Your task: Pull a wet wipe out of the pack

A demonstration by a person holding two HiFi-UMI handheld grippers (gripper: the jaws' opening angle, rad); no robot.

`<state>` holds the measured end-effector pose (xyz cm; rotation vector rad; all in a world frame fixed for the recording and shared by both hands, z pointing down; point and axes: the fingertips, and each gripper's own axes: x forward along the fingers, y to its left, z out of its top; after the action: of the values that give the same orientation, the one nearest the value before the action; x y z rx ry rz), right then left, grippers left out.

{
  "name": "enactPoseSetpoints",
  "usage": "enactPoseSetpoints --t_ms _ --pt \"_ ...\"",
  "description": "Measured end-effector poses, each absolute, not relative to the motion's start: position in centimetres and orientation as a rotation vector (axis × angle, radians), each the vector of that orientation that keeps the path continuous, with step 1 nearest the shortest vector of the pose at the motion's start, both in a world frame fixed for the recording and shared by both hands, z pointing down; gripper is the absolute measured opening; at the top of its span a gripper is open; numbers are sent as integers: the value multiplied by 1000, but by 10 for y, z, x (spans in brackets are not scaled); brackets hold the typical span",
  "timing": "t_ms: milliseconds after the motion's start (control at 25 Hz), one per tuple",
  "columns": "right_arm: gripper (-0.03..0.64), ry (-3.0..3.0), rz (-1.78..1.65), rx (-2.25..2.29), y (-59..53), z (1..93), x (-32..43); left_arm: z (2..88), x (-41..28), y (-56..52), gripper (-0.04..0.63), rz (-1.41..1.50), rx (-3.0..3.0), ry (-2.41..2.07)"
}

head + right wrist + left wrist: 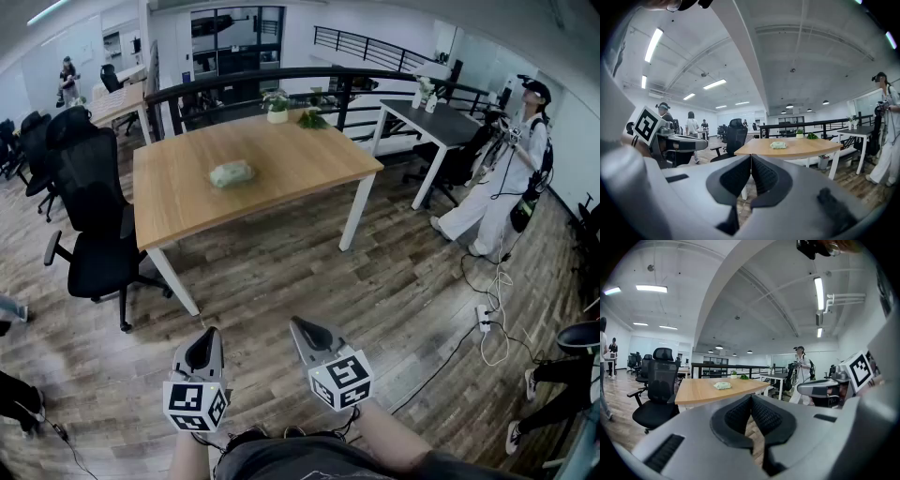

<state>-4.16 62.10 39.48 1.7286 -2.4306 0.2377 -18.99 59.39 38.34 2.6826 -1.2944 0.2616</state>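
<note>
Pack (232, 173) sits mid tabletop (291, 155), well ahead, long axis crosswise, a bit nearer left claw (201, 355) than right claw (315, 335), both closed, empty.

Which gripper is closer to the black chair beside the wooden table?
Left. The left gripper is held out on the same side as the black chair. The right gripper is beside it, farther from that chair.
</note>
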Motion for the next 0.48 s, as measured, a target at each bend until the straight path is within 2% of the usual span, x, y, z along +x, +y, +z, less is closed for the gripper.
enactPoseSetpoints --t_ms 480 --pt "23 -2461 248 1677 630 399 -42 383 -183 604 14 290 2678 -1322"
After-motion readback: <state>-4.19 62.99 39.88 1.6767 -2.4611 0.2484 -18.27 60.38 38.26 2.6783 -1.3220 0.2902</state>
